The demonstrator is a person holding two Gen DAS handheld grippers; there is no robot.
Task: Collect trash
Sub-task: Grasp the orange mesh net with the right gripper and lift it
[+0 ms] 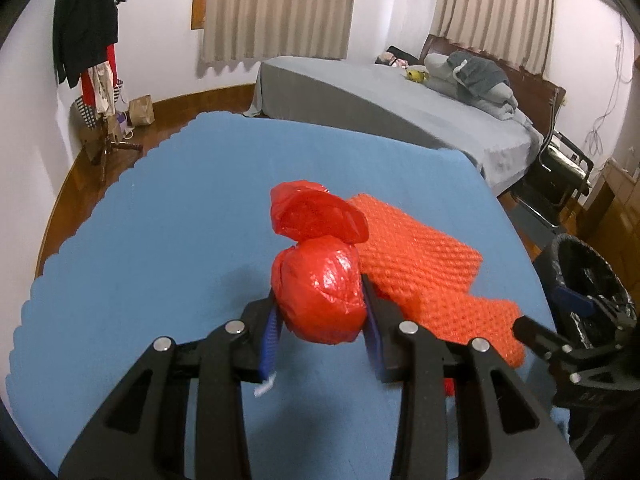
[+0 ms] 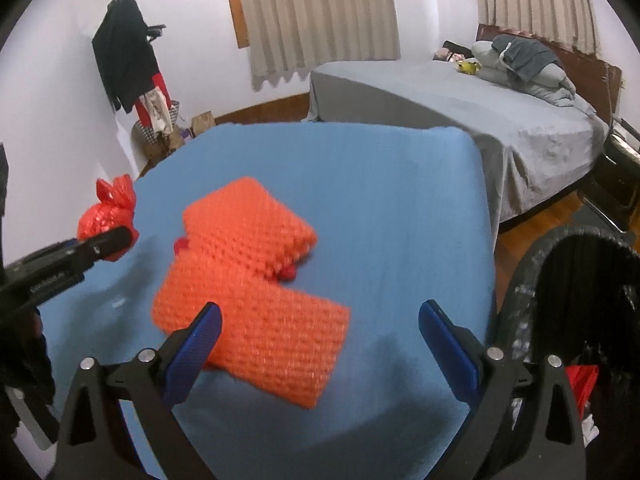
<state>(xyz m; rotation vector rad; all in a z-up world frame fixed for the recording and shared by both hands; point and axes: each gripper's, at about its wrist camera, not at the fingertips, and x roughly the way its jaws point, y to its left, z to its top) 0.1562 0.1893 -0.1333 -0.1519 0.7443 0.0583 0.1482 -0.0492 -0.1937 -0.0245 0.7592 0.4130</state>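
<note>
Bedroom, blue foam mat [image 1: 160, 220] as work surface, grey bed [image 1: 400, 108] and beige curtains [image 1: 280, 4] behind. Left gripper [image 1: 320, 312] clamped on a red knotted plastic bag [image 1: 320, 296], blue pads pressing both sides of its bulging lower part, twisted top flaring out past the fingertips (bag looks lifted off the mat, can't be sure). Right gripper [image 2: 320, 336] has jaws wide apart, nothing between them, touching nothing.

Orange bubble-wrap pieces [image 2: 256, 292], two overlapping rectangles, lie on the mat just ahead of the right gripper's left finger; in the left wrist view they sit just right of and beyond the held bag.

Right wrist view alone shows inside the black-lined trash bin [image 2: 576, 300] to the right of the right gripper, with something red [image 2: 582, 384] in it. Left wrist view shows only the bin's rim [image 1: 588, 276] and the right gripper over it at far right. Right wrist view shows the left gripper side-on, at far left.
</note>
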